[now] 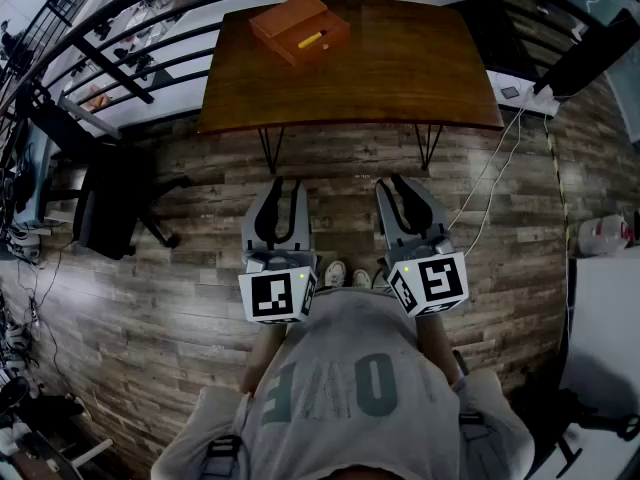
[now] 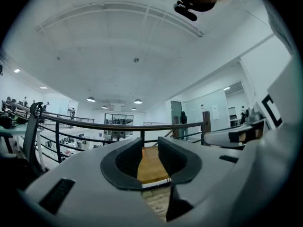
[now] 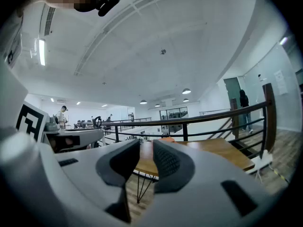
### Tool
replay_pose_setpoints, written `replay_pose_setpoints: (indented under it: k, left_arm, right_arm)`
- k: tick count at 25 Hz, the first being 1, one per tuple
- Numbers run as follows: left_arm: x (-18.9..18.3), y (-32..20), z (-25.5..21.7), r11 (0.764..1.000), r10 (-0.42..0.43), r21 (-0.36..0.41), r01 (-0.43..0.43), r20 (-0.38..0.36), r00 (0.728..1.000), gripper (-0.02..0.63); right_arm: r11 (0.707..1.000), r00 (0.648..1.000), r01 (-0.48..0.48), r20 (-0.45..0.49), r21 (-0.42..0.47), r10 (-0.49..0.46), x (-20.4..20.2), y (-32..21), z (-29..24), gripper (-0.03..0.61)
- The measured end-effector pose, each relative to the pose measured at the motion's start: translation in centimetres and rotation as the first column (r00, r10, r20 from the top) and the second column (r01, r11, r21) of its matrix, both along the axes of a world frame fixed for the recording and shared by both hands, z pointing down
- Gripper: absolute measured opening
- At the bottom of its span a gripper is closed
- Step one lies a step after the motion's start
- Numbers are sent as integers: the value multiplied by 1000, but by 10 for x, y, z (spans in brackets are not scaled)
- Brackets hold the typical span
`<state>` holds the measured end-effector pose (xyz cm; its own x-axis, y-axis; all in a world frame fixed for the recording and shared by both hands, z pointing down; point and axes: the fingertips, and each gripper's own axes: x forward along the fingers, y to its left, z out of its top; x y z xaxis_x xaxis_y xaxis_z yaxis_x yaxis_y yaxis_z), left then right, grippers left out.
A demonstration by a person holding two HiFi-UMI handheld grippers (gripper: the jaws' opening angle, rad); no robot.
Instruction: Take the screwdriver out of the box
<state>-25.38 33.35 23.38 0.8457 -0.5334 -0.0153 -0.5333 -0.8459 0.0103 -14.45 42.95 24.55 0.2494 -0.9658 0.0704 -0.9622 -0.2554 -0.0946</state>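
Floorboards (image 1: 140, 298) separate a standing person from a brown wooden table (image 1: 400, 78) set against a black railing (image 1: 110, 68). On the table's far left corner sits an open wooden box (image 1: 283, 20), and both grippers are held close to the person's body, well apart from it. The left gripper (image 1: 284, 183) shows its jaws a little apart, with nothing between them but a glimpse of the tabletop. The right gripper (image 1: 396, 181) is likewise slightly parted and empty. Inside the box lies the screwdriver (image 1: 311, 40), yellow-handled, its long axis slanting from near left to far right. It lies almost straight ahead of the left gripper, which looks the nearer of the two, so the reach would run forward over the table's near edge
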Motion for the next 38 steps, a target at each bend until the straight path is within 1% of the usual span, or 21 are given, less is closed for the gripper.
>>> replay_pose_setpoints:
  k: [3,9,12,19,25,30,34,38]
  left_arm:
    - [7,1,-2,1000,0,5,0,12,1000,103]
    - [12,3,2,1000,-25,-4,25,24,999,103]
    - [14,4,2,999,-38,-5,38,27,999,103]
    - [19,9,4,996,-85,1,85,33,996,103]
    - [27,14,4,993,-121,-4,122,10,993,103]
    - [39,15,-2,993,-117,34,117,-10,993,103]
    - [53,14,0,992,-105,68,105,-9,994,103]
    - [63,-1,13,991,-91,92,93,-30,995,103]
  right_arm:
    - [1000,1000,4,-2,-2,-4,7,1,-1,95]
    - [1000,1000,11,6,-13,-11,15,8,4,92]
    - [1000,1000,14,19,-2,-14,21,12,3,92]
    - [999,999,43,20,3,-43,36,26,5,92]
    - [997,997,79,7,2,-79,50,34,10,92]
    - [997,997,71,-12,29,-71,61,37,7,92]
    - [998,998,54,-15,30,-53,77,37,22,92]
    - [998,999,40,-29,50,-38,90,23,39,92]
